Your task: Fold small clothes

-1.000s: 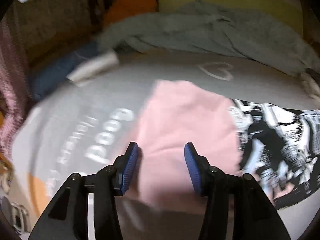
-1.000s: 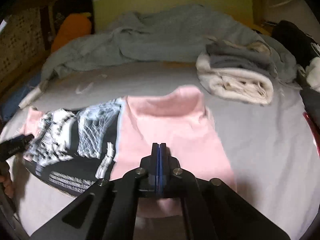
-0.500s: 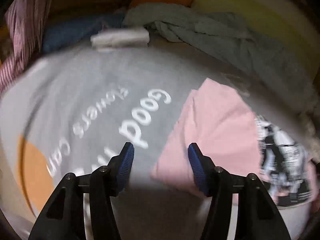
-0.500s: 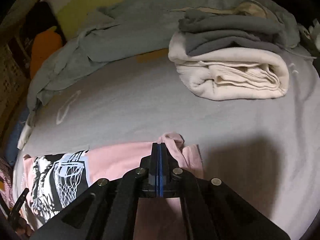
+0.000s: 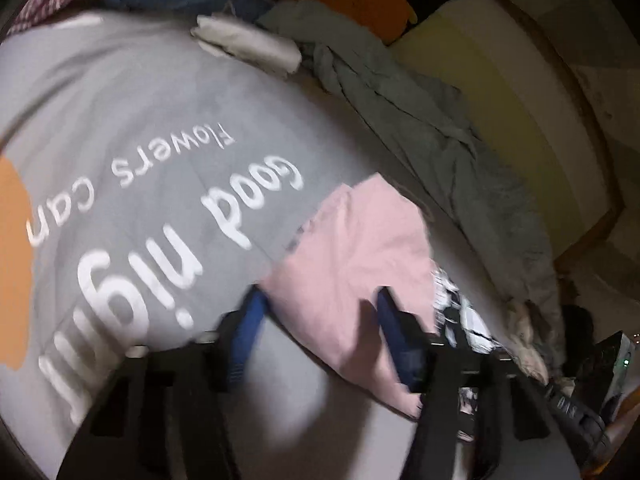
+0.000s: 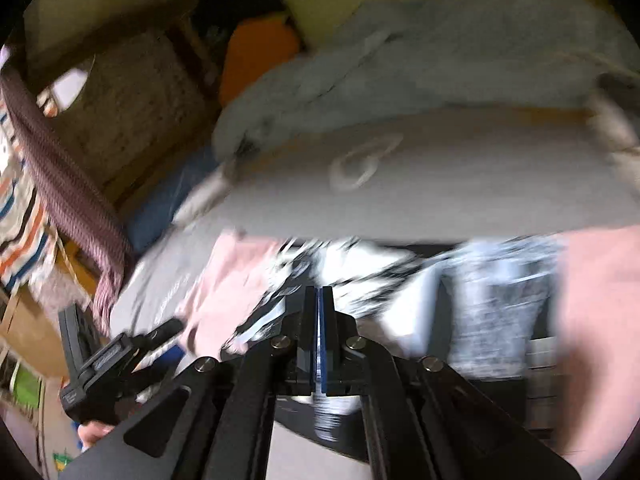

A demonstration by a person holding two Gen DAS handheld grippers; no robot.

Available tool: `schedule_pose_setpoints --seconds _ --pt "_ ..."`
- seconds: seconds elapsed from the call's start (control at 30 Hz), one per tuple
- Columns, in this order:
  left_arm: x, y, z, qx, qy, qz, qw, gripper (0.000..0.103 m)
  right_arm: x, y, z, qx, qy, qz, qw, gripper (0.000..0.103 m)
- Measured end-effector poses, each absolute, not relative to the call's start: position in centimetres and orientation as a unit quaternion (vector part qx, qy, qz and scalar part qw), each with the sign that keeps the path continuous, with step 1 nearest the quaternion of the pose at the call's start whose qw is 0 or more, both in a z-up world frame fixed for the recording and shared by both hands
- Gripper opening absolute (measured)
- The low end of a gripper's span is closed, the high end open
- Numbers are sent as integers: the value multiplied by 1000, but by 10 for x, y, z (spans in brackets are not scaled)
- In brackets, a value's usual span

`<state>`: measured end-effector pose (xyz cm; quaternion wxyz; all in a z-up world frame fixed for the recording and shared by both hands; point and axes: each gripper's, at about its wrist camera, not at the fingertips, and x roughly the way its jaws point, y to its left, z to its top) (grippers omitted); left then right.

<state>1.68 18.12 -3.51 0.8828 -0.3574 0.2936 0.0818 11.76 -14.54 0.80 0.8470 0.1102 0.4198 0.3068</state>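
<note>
A pink shirt (image 5: 360,248) with a black-and-white print (image 5: 460,312) lies flat on the grey bed cover (image 5: 140,100). My left gripper (image 5: 320,320) straddles the shirt's near pink corner. Its jaws are closing with the cloth between them, and the blue pads (image 5: 248,320) are still apart from it. In the right wrist view my right gripper (image 6: 319,292) is shut with nothing seen between its pads, low over the print (image 6: 360,264). That view is blurred. The left gripper (image 6: 160,332) shows there at the lower left, at the shirt's pink end (image 6: 224,280).
A crumpled grey-blue blanket (image 5: 420,120) runs along the far side of the bed. A folded white cloth (image 5: 248,40) and an orange cushion (image 5: 360,0) lie beyond it. A woven basket (image 6: 132,112) and a maroon knitted cloth (image 6: 60,168) are off the bed's left edge.
My left gripper rolled and shifted until the pink corner came between its jaws, which narrowed. My right gripper, shut throughout, swept from the collar side across to the print.
</note>
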Motion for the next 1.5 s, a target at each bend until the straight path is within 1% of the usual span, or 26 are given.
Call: schedule_pose_setpoints --seconds 0.03,0.07,0.1,0.2,0.4,0.47,0.53,0.6,0.67,0.77,0.83,0.87,0.93,1.0,1.03,1.07,1.1,1.17,1.2,1.27,1.3,1.33,1.37,1.4,1.43,1.5 --pt "17 185 -38 -361 288 80 883 29 120 -137 -2 109 436 310 838 0" --pt "16 188 -39 -373 280 68 882 12 124 -132 -13 112 453 312 827 0" --pt "17 191 -41 -387 275 51 879 9 123 -129 -27 112 466 306 823 0" --pt "13 189 -24 -376 248 28 892 7 119 -132 -36 122 467 307 820 0" --pt "10 149 36 -284 192 -41 938 7 150 -137 -3 173 436 300 831 0" --pt "8 130 50 -250 186 -63 948 7 176 -129 -16 189 470 287 813 0" --pt "11 109 56 -226 197 -93 949 5 203 -127 -45 216 528 284 770 0" --pt "16 89 56 -213 205 -122 947 5 210 -145 -51 276 535 296 742 0" --pt "23 69 52 -198 219 -149 944 5 198 -183 -31 312 485 298 761 0" --pt "28 34 46 -183 236 -196 934 4 157 -251 8 295 407 237 831 0" --pt "34 10 38 -168 253 -213 929 4 125 -291 18 276 394 176 859 0" --pt "36 -2 30 -159 260 -213 928 4 109 -306 19 273 391 155 865 3" --pt "44 -20 10 -147 289 -206 923 4 75 -338 10 275 398 93 871 15" --pt "49 -31 -8 -131 314 -198 919 4 47 -361 -1 277 401 68 870 40" --pt "51 -38 -18 -116 327 -194 918 4 38 -373 -6 288 399 66 868 50" --pt "52 -42 -23 -104 333 -193 917 4 31 -379 -11 297 398 68 865 66" --pt "52 -43 -25 -93 335 -191 918 4 29 -383 -17 309 397 83 860 68" --pt "49 -43 -19 -83 336 -190 919 6 37 -379 -38 336 426 117 832 68" --pt "45 -41 -14 -83 336 -195 918 10 39 -381 -40 351 418 119 830 68" --pt "35 -35 1 -90 318 -217 919 28 47 -378 -39 371 396 132 830 68" --pt "29 -32 7 -91 300 -220 924 35 51 -379 -41 380 387 126 831 68" --pt "25 -26 19 -87 280 -213 932 48 55 -374 -46 384 384 115 832 68" --pt "26 -23 26 -80 272 -200 938 55 59 -372 -48 386 382 106 833 64" --pt "31 -17 33 -72 267 -182 944 55 62 -371 -47 384 375 93 839 55" --pt "37 -13 36 -66 265 -176 946 54 61 -368 -43 381 367 76 845 49" --pt "65 -6 39 -52 277 -169 944 53 61 -366 -44 389 355 56 848 27"
